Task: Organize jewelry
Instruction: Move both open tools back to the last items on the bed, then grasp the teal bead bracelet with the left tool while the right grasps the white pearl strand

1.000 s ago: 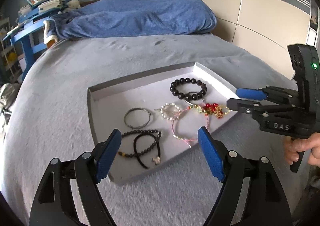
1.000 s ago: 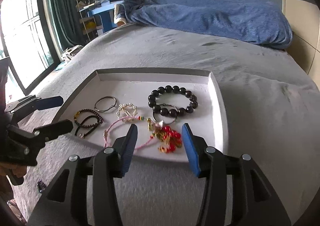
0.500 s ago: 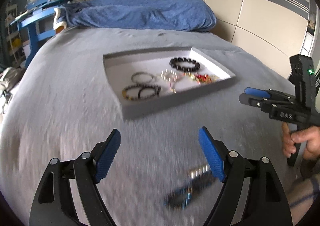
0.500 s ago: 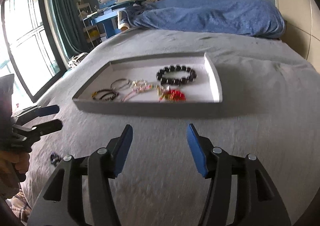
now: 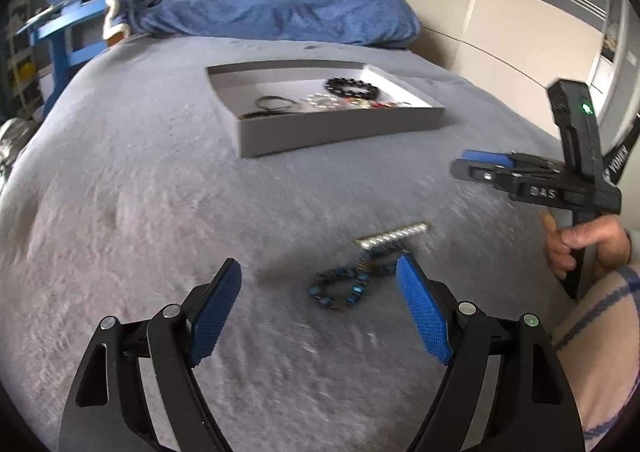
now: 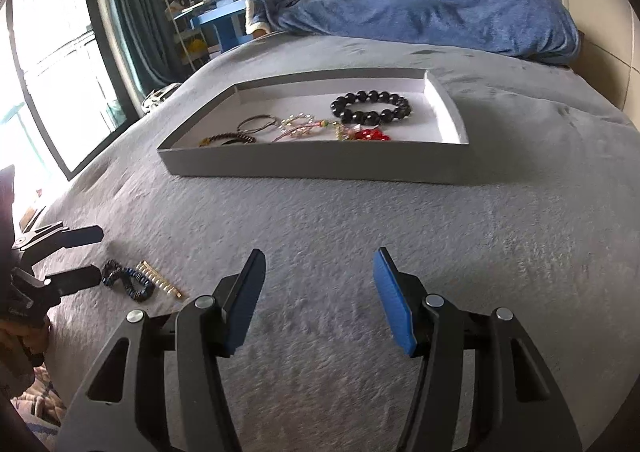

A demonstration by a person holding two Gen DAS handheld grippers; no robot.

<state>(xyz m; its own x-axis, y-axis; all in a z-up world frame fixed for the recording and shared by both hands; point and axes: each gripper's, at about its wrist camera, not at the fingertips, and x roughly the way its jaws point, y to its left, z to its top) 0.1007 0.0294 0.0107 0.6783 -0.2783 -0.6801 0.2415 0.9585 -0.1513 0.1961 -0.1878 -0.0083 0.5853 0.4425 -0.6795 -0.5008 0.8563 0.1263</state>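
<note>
A grey tray (image 5: 340,132) lies on the grey bed and holds several bracelets, among them a black bead bracelet (image 6: 370,107); the tray also shows in the right wrist view (image 6: 312,164). A dark blue bead bracelet (image 5: 344,286) and a silver-gold hair clip (image 5: 392,234) lie loose on the bed near the front. My left gripper (image 5: 320,300) is open and empty, its jaws on either side of the blue bracelet, just above it. My right gripper (image 6: 320,292) is open and empty over bare bed, and shows in the left wrist view (image 5: 476,164).
A blue blanket (image 5: 280,12) lies heaped at the head of the bed. A blue desk with books (image 6: 224,8) stands beyond the far left corner. A window (image 6: 52,64) is on the left, and a wardrobe (image 5: 500,12) on the right.
Both grippers have pulled back from the tray toward the front of the bed. The left gripper now hangs over the blue bracelet and hair clip, which have come into view.
</note>
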